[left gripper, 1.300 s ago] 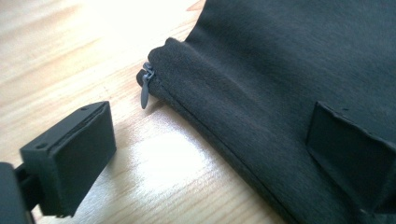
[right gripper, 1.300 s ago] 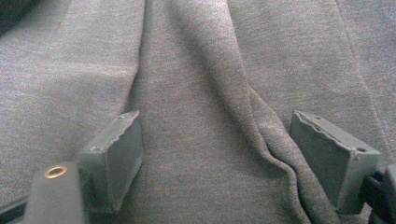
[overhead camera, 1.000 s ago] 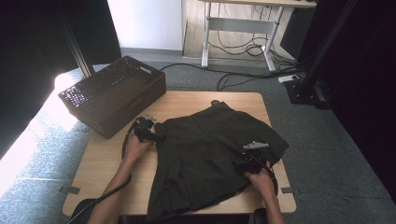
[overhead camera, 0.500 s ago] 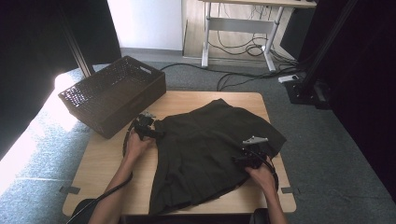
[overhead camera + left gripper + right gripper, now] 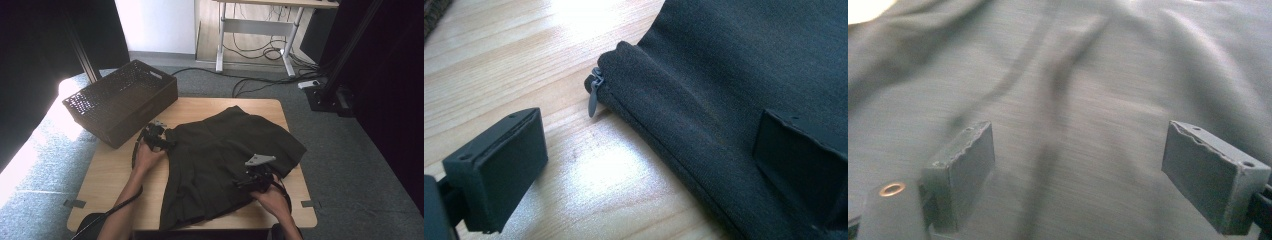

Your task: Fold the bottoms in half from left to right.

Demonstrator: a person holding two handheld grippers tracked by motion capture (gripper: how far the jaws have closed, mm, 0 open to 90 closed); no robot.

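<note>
1. Our dark skirt (image 5: 225, 160) lies spread across the wooden table (image 5: 115, 185).
2. Our left gripper (image 5: 167, 144) gapes at its zipper (image 5: 594, 95) edge.
3. Our right gripper (image 5: 239, 184), jaws spread, hovers over the cloth, gripping nothing.

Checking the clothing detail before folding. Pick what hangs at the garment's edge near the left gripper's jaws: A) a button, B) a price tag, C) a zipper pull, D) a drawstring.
C: in the left gripper view a small grey zipper pull dangles from the corner of the dark garment, lying on the table between the open jaws of the left gripper.
</note>
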